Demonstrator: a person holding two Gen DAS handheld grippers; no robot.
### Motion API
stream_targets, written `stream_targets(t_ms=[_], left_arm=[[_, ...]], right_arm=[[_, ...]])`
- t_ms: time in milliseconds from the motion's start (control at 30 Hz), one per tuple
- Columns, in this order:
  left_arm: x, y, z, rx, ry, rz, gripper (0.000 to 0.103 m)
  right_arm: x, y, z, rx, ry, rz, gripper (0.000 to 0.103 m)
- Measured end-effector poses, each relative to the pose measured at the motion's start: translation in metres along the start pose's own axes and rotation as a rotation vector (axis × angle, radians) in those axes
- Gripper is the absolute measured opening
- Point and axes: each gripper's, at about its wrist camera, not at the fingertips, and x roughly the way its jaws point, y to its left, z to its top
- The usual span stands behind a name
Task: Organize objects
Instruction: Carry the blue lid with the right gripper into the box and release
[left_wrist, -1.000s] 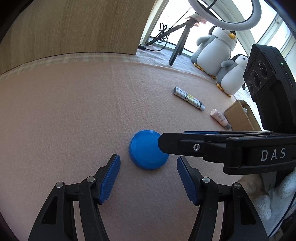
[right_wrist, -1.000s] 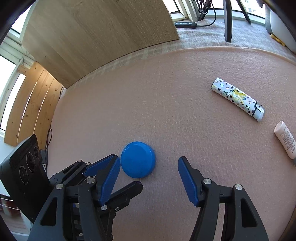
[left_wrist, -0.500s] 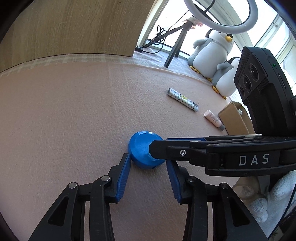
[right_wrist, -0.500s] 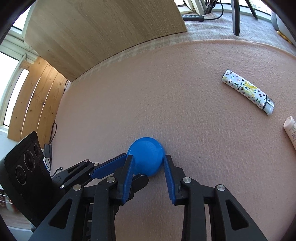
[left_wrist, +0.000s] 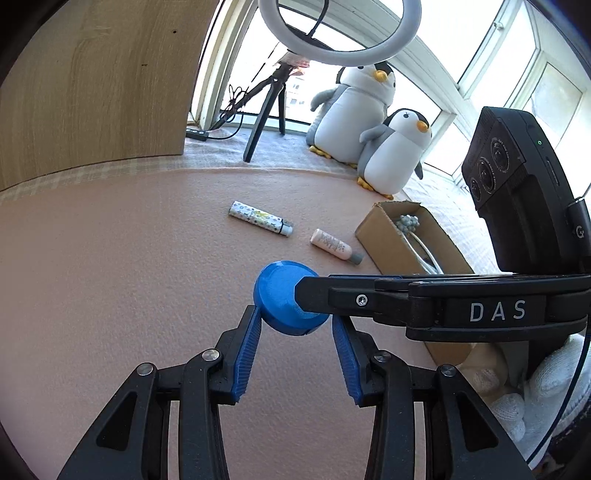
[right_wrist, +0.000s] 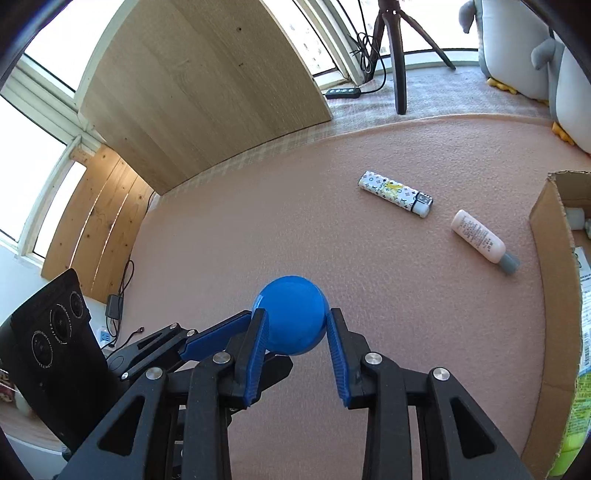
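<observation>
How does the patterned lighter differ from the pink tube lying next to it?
The lighter is flat-sided with a white printed pattern and a metal end; the tube is round and plain pale pink with a grey cap. The lighter lies farther from the cardboard box, the tube closer to it. Both lie flat on the pink mat, untouched, slanting the same way.

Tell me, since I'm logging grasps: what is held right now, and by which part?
The blue round lid is held by both tongs: right tongs and left tongs each pinch its rim on opposite sides.

Lighter (left_wrist: 260, 223) left of bottle (left_wrist: 335, 246) (apart)
</observation>
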Motion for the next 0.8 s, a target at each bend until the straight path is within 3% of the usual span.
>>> stream_targets(t_ms=[267,800], left_arm=[[0.020,-0.082,0.008,0.072,0.006,-0.083,0.044],[0.069,-0.203,0.021,0.212,0.041,-0.201,0.044]], right_arm=[[-0.070,-0.050,-0.024,0.061,-0.090,-0.036,0.030],[-0.151,-0.138,-0.054,0.195,-0.216,-0.107,0.029]])
